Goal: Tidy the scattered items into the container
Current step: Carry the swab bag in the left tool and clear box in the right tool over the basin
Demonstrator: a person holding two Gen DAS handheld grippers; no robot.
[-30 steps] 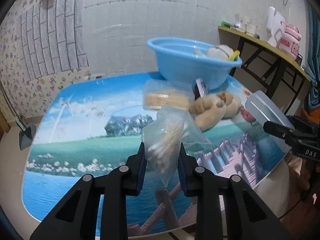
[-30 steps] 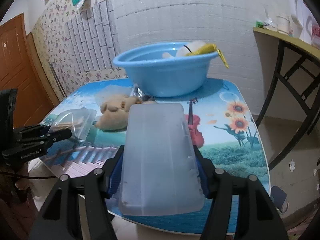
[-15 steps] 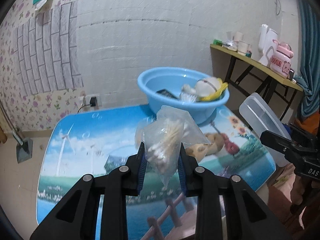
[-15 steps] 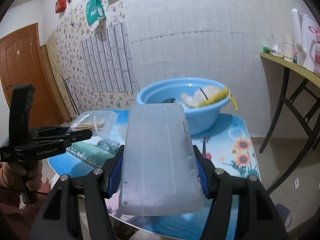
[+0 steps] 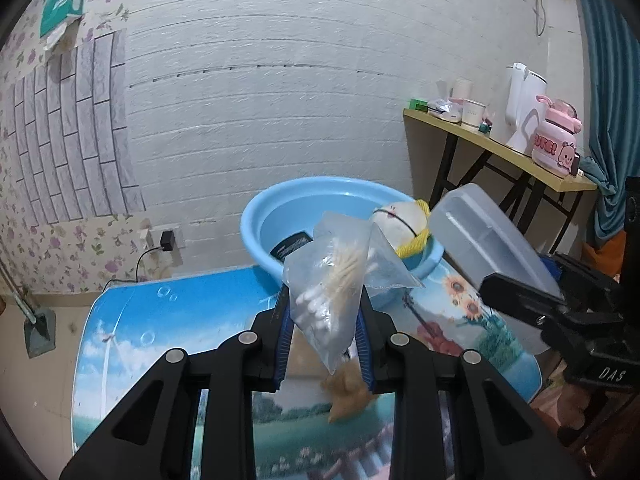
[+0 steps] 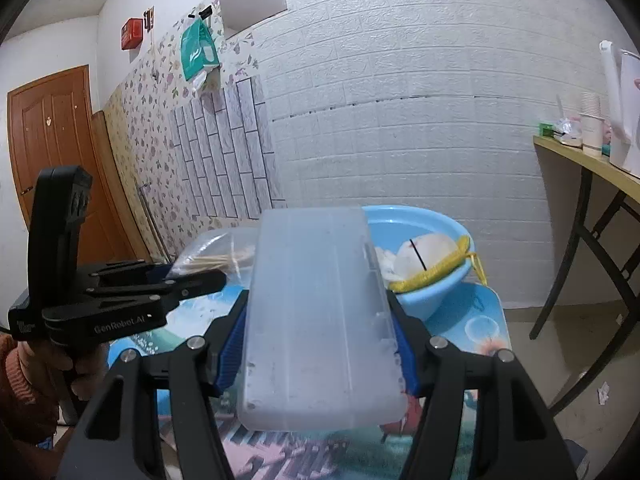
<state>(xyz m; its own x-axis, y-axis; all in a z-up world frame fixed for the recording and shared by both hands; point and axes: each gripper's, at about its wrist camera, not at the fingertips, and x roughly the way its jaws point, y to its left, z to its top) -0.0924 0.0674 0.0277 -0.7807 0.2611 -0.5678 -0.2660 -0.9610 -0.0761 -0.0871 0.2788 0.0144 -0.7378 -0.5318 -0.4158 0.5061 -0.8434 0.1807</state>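
Above the bench [image 5: 168, 312], each hand-held gripper is clamped on cargo, left [image 5: 322, 330] on the swab bag [image 5: 328, 304], right [image 6: 316, 344] on the plastic box [image 6: 320, 312], the partly filled basin [image 5: 276, 216] at 12 o'clock; one brown item [image 5: 348, 392] remains out.

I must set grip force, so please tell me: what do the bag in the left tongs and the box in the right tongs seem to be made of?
Bag: thin clear plastic film, probably; it creases and shows cotton swabs inside. Box: frosted translucent rigid plastic, apparently; straight edges, matte, scuffed.
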